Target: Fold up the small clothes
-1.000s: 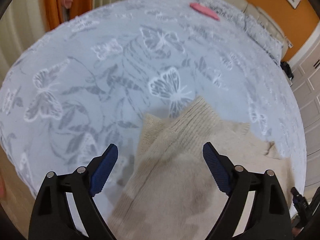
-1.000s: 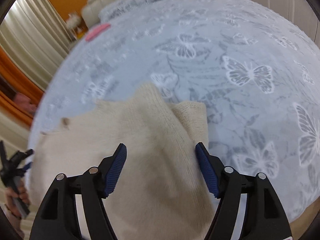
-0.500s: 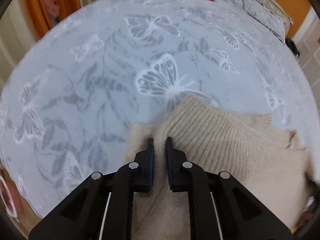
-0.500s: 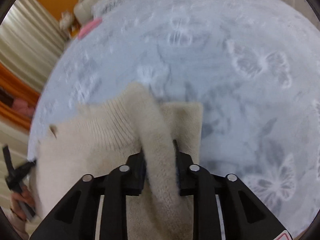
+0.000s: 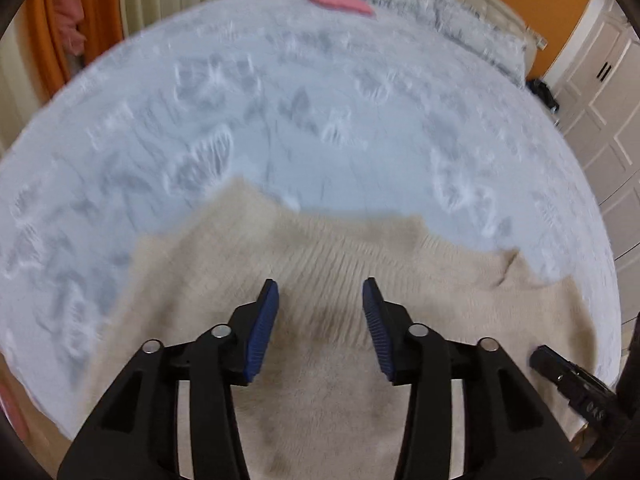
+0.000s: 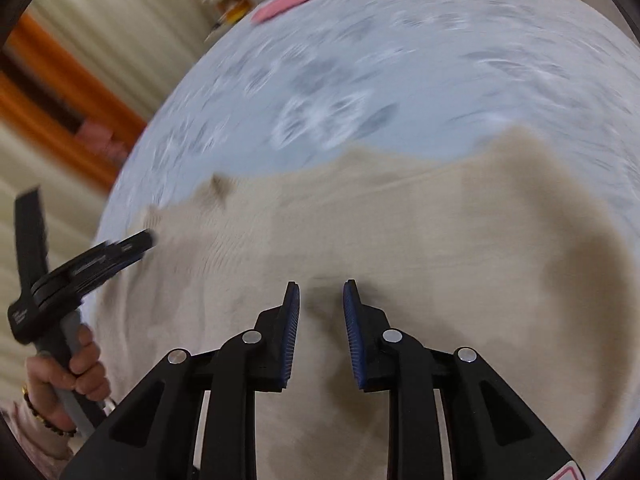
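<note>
Smoothing the cream ribbed knit sweater [image 5: 328, 312] flat on the butterfly-print bed [image 5: 320, 128] works best while the left claw [image 5: 320, 320] is opening, empty, and the right claw [image 6: 320, 328] is closing, nothing visibly pinched.

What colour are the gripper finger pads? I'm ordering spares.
Dark blue, ribbed pads on black fingers; clearest in the left wrist view.

Cream ribbed sweater [image 5: 320, 264] on a pale blue bedspread [image 5: 280, 92] — grey-and-white butterflies; pink item [image 5: 340, 2] beyond.
</note>
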The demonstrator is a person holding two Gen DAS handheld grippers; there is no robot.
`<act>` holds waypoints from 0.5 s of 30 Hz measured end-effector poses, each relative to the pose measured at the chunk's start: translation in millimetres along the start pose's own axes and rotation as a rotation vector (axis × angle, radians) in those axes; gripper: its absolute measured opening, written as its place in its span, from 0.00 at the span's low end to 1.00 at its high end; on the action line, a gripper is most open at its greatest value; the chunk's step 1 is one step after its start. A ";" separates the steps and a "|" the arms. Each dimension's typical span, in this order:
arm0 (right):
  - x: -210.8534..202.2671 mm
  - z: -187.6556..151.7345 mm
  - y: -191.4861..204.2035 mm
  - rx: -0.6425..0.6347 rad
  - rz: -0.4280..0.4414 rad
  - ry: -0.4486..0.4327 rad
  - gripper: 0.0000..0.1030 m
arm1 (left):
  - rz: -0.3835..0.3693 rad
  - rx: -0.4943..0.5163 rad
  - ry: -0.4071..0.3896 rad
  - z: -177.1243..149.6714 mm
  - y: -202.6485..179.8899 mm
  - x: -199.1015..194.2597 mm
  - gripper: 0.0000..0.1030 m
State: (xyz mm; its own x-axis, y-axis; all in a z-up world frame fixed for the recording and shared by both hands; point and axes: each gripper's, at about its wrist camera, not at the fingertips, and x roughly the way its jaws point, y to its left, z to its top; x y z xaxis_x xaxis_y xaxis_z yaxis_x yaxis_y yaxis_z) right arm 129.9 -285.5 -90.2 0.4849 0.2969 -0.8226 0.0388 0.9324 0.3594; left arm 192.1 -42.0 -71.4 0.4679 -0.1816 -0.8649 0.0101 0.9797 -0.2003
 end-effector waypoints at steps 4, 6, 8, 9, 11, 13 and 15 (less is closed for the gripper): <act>-0.5 18.1 -47.7 0.081 -0.086 -0.046 0.00 | 0.002 0.052 -0.043 -3.9 8.4 11.2 0.42; -14.4 19.6 -88.2 0.242 -0.105 -0.083 0.00 | -0.001 0.106 -0.057 -6.4 7.1 12.4 0.42; -32.7 15.6 -91.7 0.273 -0.118 -0.122 0.00 | 0.001 0.144 -0.083 -11.4 5.6 15.0 0.42; -38.6 12.5 -80.9 0.214 -0.131 -0.129 0.08 | 0.007 0.158 -0.104 -13.8 5.2 16.1 0.43; -40.7 2.6 -69.4 0.109 -0.179 -0.133 0.10 | 0.023 0.175 -0.143 -20.0 2.9 17.0 0.43; -31.6 -7.9 -90.6 0.140 -0.211 -0.098 0.00 | 0.037 0.184 -0.160 -22.4 1.2 16.1 0.43; -44.7 -13.6 -116.7 0.307 -0.104 -0.137 0.00 | 0.030 0.180 -0.156 -20.7 1.2 16.7 0.44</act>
State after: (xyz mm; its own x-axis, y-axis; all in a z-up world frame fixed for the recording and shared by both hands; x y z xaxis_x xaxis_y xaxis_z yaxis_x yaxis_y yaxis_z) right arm 91.8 -404.7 -101.3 0.5764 0.1541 -0.8025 0.3449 0.8444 0.4098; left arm 181.6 -45.7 -95.6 0.6011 -0.1509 -0.7848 0.1452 0.9863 -0.0784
